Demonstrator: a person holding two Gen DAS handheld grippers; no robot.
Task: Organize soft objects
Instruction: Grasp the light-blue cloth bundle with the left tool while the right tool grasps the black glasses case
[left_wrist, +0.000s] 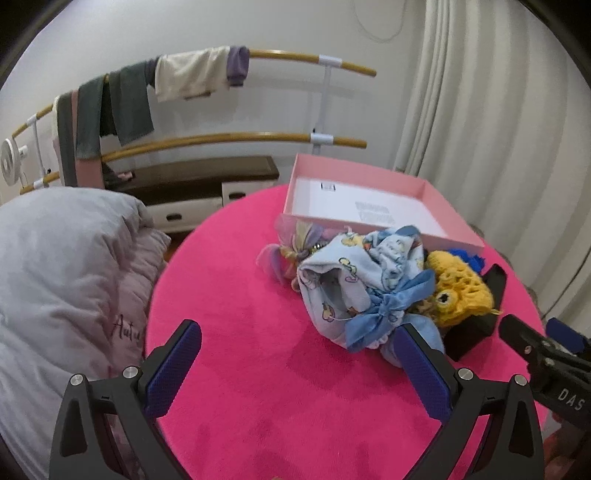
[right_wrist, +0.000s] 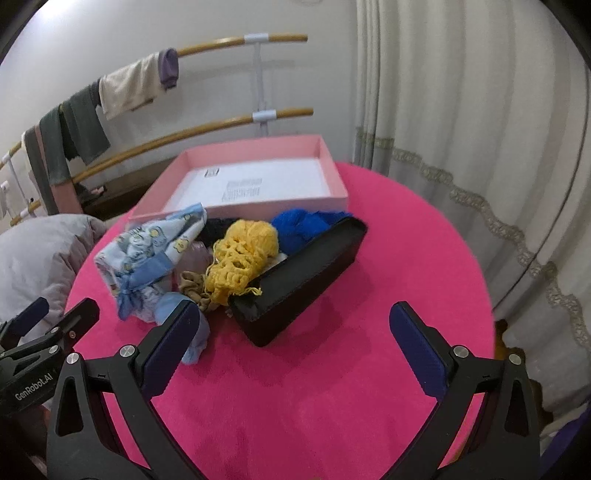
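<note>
On a round desk (right_wrist: 332, 406) covered in bright pink plush, a heap of soft things lies just in front of an empty pink cardboard box (right_wrist: 325, 155). At its left is a pale blue printed cloth (left_wrist: 347, 273) tied with a satin ribbon bow (left_wrist: 388, 310); beside it sits a yellow crocheted piece (right_wrist: 243, 254), open-meshed and lumpy, with a royal blue knit (right_wrist: 306, 221) behind and a tan stocking-like scrap (right_wrist: 192, 284) in front. A black tray (right_wrist: 303, 280) lies tipped on its side against the yarn pieces.

The left hand-held gripper (left_wrist: 295, 365) is spread wide, holding nothing, near the blue cloth. The right hand-held gripper (right_wrist: 295, 354) is likewise spread and empty, just short of the tray.

Everything here looks light, limp and likely to sag or unfold when lifted. The printed bundle would probably best be pinched at the ribbon knot, where the layers gather; the crochet at a thick fold, since loose loops could snag.
</note>
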